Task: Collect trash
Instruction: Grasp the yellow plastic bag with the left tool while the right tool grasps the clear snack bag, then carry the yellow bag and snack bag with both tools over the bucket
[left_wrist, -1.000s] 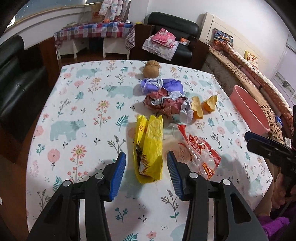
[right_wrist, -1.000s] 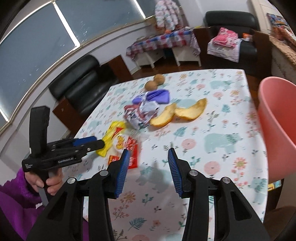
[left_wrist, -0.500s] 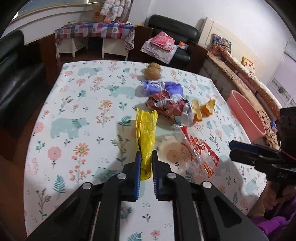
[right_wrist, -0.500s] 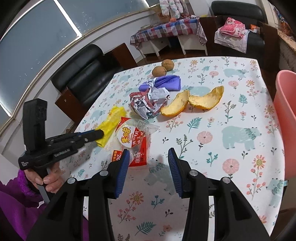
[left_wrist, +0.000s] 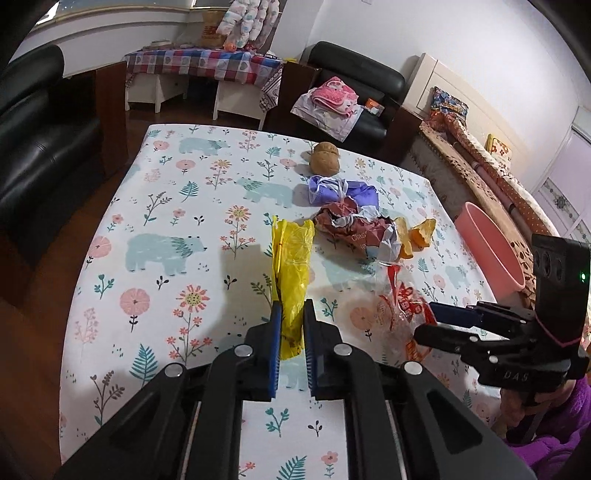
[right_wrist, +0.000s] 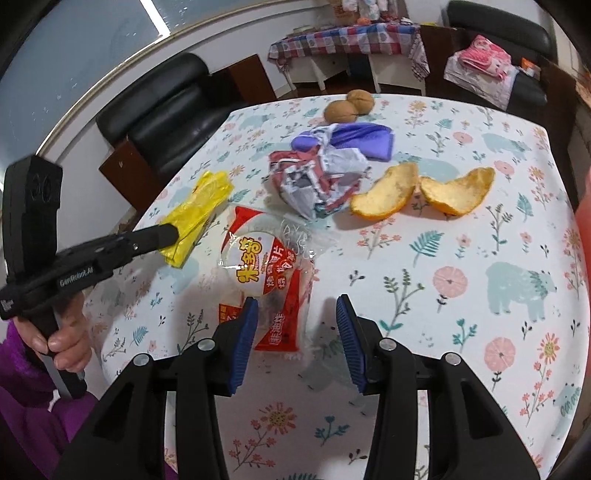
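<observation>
A yellow plastic bag (left_wrist: 292, 254) lies on the flowered tablecloth, and my left gripper (left_wrist: 291, 314) is shut on its near end. The right wrist view shows the same grip from the side, with the left gripper (right_wrist: 170, 232) on the yellow bag (right_wrist: 201, 197). A red and clear snack wrapper (right_wrist: 260, 266) lies beside it. My right gripper (right_wrist: 297, 306) hovers open over the wrapper's near end, its left pad above the wrapper's edge, nothing pinched. In the left wrist view the right gripper (left_wrist: 428, 321) hangs over the snack wrapper (left_wrist: 402, 306).
Further back lie crumpled red-and-white paper (right_wrist: 317, 181), a purple wrapper (right_wrist: 356, 138), two orange peels (right_wrist: 388, 192) and two walnuts (right_wrist: 349, 105). A pink basin (left_wrist: 487, 251) stands off the table's right edge. A hand in a purple sleeve (right_wrist: 62, 339) holds the left gripper.
My left gripper went from open around the yellow bag to shut on it. My right gripper moved in and down over the snack wrapper, jaws staying open.
</observation>
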